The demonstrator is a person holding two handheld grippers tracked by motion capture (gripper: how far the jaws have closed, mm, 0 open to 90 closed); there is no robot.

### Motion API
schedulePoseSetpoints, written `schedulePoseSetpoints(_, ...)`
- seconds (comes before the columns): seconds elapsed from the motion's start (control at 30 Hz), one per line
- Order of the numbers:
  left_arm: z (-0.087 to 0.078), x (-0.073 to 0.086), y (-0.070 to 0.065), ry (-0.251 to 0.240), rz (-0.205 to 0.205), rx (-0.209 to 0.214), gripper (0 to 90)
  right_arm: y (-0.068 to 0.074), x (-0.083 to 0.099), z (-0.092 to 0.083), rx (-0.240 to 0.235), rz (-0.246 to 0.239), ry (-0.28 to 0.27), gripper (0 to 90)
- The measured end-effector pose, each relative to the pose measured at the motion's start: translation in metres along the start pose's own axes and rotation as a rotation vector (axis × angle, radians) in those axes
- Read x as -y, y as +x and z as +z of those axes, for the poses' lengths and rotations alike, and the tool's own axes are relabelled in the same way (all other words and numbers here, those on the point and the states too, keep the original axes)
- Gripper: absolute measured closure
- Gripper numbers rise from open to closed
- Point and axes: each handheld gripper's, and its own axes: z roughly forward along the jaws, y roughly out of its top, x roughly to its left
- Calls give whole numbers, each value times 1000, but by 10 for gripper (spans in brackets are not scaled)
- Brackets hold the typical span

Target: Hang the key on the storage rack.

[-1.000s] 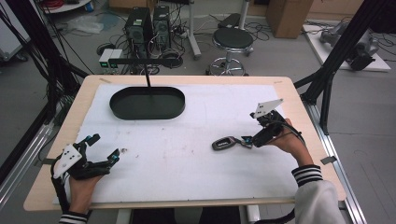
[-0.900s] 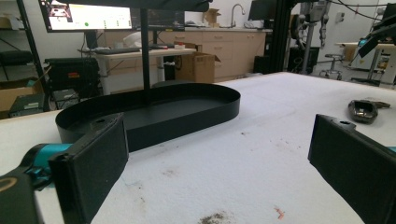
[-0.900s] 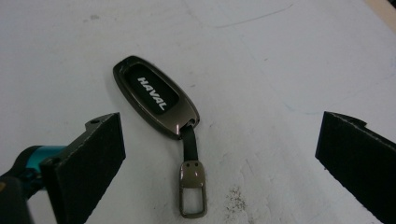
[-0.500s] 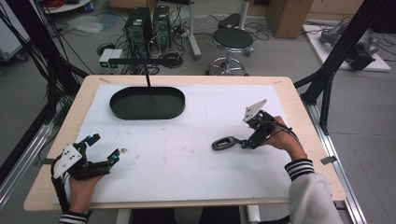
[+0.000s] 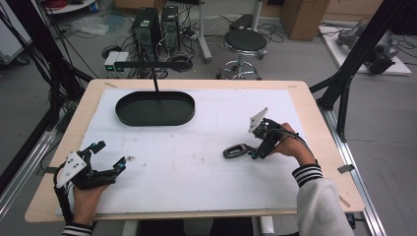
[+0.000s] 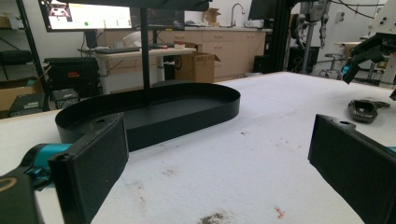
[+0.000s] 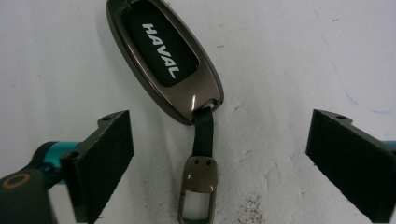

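Count: one key fob point(image 7: 166, 58), one tray point(image 5: 155, 108) | right gripper point(image 7: 219, 163) jaws wide apart, fob at 12 o'clock | left gripper point(image 6: 219, 172) spread, empty

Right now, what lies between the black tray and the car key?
Nothing: in the high view only bare white table cover lies between the black tray and the car key.

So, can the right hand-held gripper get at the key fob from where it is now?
Probably yes. The right hand-held gripper hangs over the key fob with its jaws wide open, the strap and clasp lying between them. Nothing on the white table cover blocks the way; the black tray sits well off.
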Motion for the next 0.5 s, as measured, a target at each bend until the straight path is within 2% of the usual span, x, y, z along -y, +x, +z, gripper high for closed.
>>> schedulePoseSetpoints(0.17,0,0,0,0,-1,-1,55,-1,-2,1,-16,-7,2,179)
schedulePoseSetpoints(0.27,0,0,0,1,-1,-1,55,-2,-2,3,-25,-15,23,238)
schedulePoseSetpoints(0.5,0,0,0,0,1,1,55,-2,-2,8,-54,-5,51,305)
